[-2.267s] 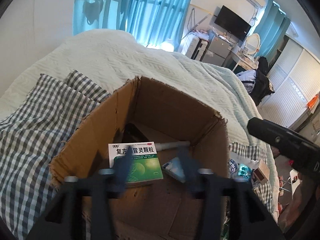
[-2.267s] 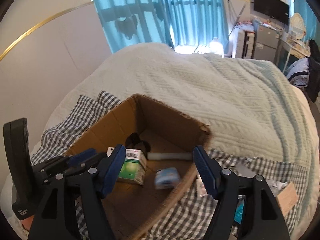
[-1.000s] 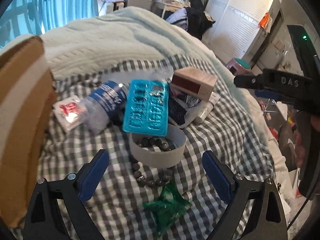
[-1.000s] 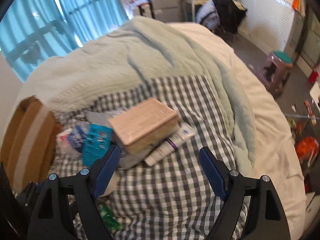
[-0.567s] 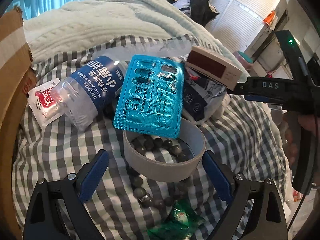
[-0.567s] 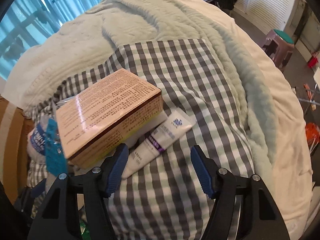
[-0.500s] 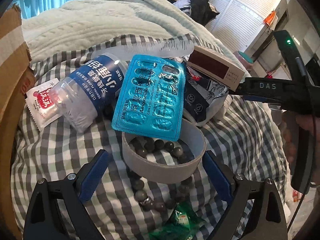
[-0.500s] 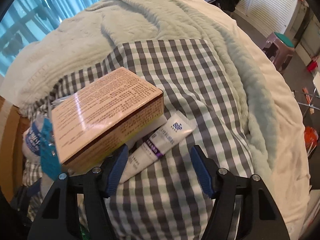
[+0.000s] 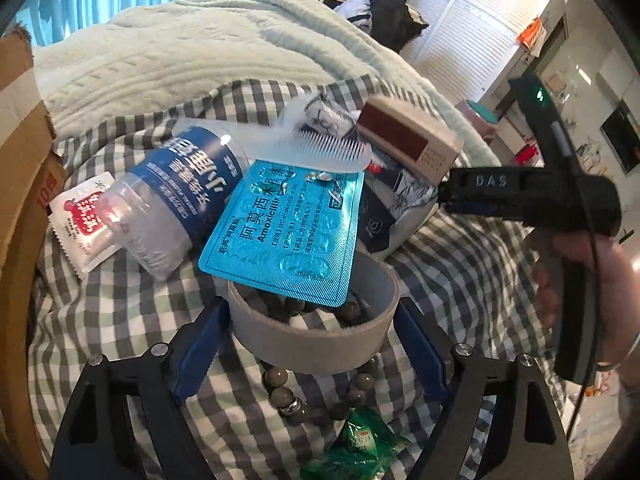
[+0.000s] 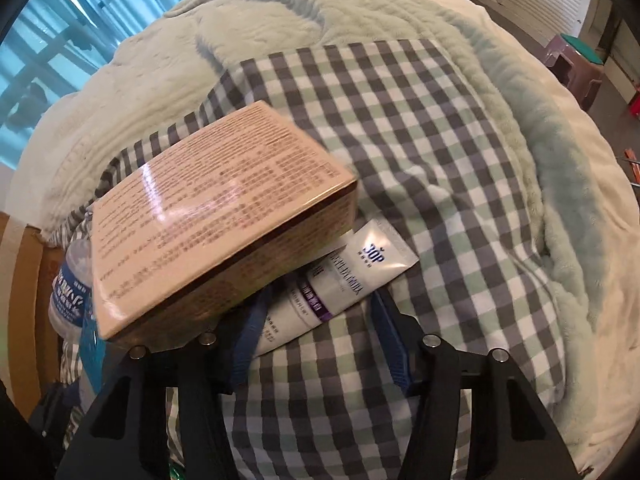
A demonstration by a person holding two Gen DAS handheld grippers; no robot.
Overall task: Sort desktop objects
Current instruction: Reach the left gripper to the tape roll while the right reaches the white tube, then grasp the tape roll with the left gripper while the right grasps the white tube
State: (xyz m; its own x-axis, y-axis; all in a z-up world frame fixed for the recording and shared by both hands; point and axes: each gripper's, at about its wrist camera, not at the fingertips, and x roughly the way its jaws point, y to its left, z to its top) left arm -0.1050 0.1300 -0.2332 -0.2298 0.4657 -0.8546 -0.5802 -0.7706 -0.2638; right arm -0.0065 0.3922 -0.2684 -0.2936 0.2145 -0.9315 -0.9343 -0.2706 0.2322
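On the bed's checked cloth (image 9: 460, 264), the left hand-held gripper (image 9: 312, 328) stands spread, its fingers flanking one grey ring box (image 9: 312, 344) straight ahead; one blue blister pack (image 9: 284, 232) leans on its rim. The right hand-held gripper (image 10: 320, 336), spread too, straddles one white tube (image 10: 340, 280), long axis diagonal, under one tan carton (image 10: 208, 240).

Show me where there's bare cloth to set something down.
Bare checked cloth lies right of the tan box and tube, out to the green blanket. Crowded: bottle, blister pack and ring.
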